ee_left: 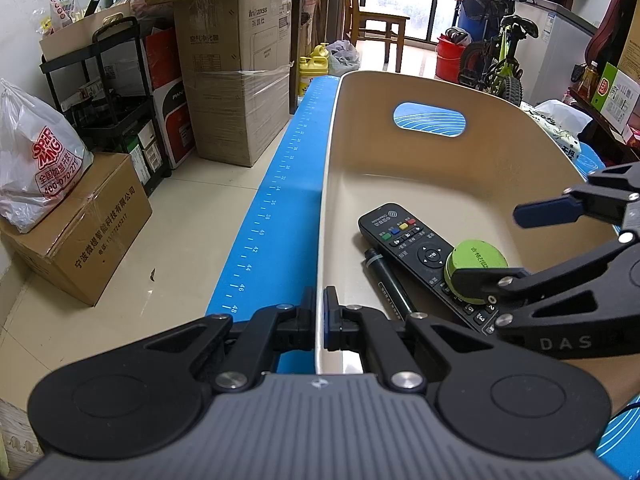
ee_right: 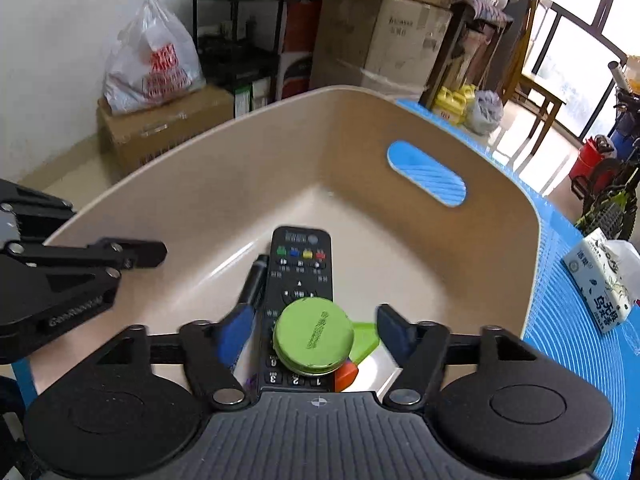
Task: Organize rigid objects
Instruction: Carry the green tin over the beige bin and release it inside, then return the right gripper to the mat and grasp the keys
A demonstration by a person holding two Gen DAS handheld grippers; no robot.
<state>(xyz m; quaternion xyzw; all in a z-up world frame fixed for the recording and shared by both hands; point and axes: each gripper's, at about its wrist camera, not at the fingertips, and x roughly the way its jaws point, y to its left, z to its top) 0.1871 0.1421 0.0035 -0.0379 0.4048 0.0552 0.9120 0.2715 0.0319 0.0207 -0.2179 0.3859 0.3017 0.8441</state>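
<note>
Bin (ee_left: 332, 184), beige plastic with a handle slot, sits on the blue-matted counter (ee_left: 272, 208) and already holds the remote (ee_left: 404, 236), a black marker (ee_left: 390, 284) beside it, and a green round tin (ee_right: 314, 334) resting on the remote's keypad end. My left tool (ee_left: 319, 322) is pinching the bin's near rim, I judge to steady it. My right tool (ee_right: 316, 334) is spread wide around the tin without touching it, so it looks just released.

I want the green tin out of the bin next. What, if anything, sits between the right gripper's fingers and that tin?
Nothing visible. The right gripper is open, its fingers either side of the green tin, which rests on the remote control inside the beige bin.
</note>
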